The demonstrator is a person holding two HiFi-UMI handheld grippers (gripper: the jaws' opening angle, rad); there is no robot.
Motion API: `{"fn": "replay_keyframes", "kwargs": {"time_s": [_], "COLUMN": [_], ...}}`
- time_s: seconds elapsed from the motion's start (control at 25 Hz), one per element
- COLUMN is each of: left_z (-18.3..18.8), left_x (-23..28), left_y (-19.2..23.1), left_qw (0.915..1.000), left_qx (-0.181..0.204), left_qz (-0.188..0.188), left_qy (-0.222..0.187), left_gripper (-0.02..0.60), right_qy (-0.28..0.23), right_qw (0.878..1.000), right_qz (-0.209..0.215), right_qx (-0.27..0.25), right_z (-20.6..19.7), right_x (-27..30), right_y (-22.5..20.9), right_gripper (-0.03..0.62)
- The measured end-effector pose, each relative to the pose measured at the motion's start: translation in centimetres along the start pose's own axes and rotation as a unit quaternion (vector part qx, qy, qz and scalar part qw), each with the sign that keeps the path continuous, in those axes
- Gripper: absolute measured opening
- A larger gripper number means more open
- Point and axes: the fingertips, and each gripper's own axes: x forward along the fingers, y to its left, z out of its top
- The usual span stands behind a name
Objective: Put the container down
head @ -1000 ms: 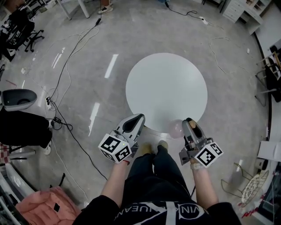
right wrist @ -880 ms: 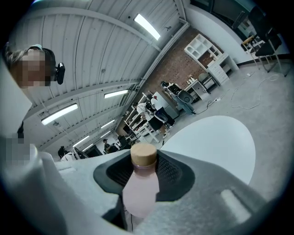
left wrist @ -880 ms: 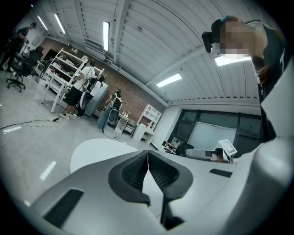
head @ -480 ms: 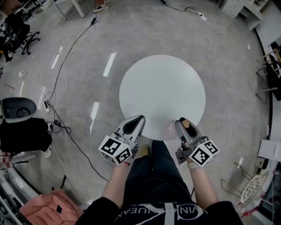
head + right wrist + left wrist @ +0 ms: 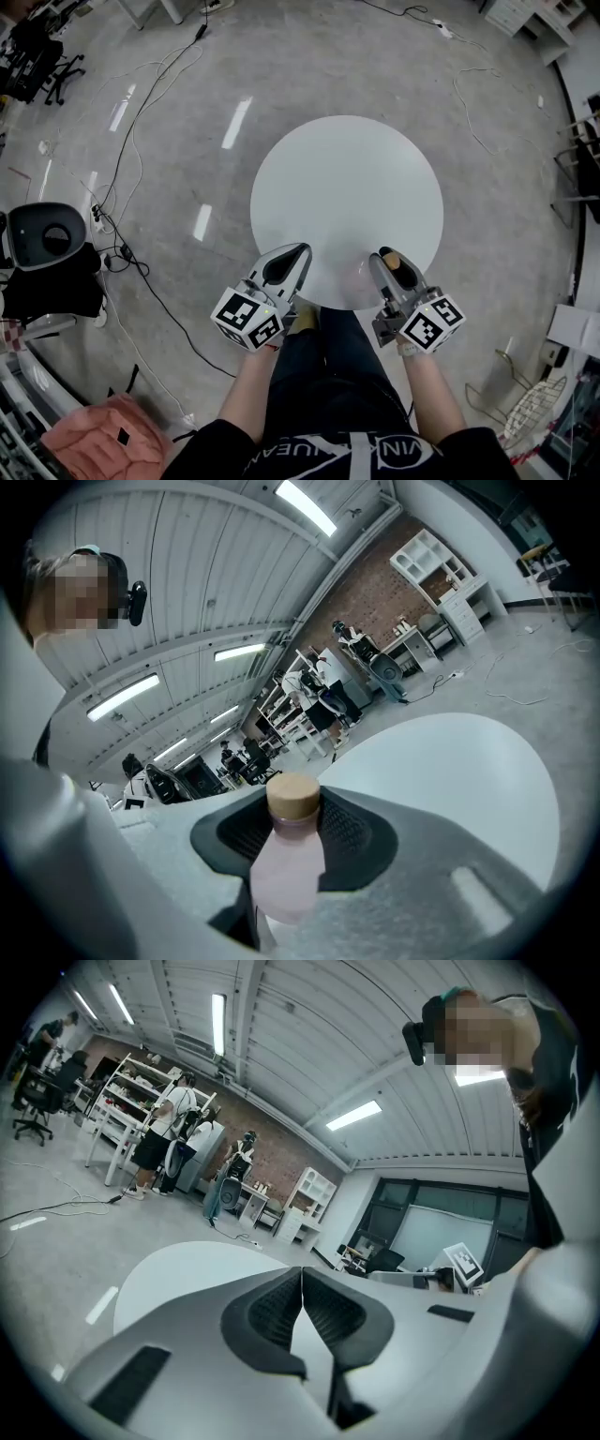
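Note:
My right gripper [image 5: 385, 257] is shut on the container, a pale pink translucent bottle [image 5: 284, 866] with a tan cork lid [image 5: 292, 796]. Its jaws clamp the neck just under the lid, and the bottle stands upright. In the head view the lid [image 5: 393, 262] shows between the jaws, above the near edge of the round white table [image 5: 347, 187]. My left gripper [image 5: 297, 251] is shut with nothing in it, its pads [image 5: 281, 1309] meeting at the tips, also at the table's near edge. The tabletop [image 5: 450, 761] stretches ahead of the bottle.
Cables trail over the grey floor [image 5: 141, 141] to the left. A black office chair [image 5: 42, 234] stands at the left and a pink cloth [image 5: 94, 433] lies at the bottom left. A wire rack [image 5: 532, 405] is at the bottom right. People and shelves [image 5: 150, 1119] stand far off.
Both grippers have moved forward and a little down, from just short of the table to over its near edge. The bottle stays in the right gripper.

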Motion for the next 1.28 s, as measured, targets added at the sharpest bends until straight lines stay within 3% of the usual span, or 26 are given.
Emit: {"fn": "replay_keyframes", "kwargs": {"time_s": [0.6, 1.28], "left_z": [-2.0, -4.5], "left_x": [1.5, 4.2], "left_y": [2.4, 3.4], "left_qw": [0.9992, 0.9975], "left_qx": [-0.016, -0.006], "left_qz": [0.022, 0.009], "left_qy": [0.029, 0.071], "left_gripper": [0.014, 0.014], "right_qy": [0.039, 0.068], "right_qw": [0.999, 0.996], "right_qz": [0.005, -0.004], "right_qx": [-0.019, -0.065], "right_z": [-1.0, -1.1], "right_x": [4.0, 7.7], "right_y": [-2.0, -4.2], "right_gripper": [0.133, 0.133]}}
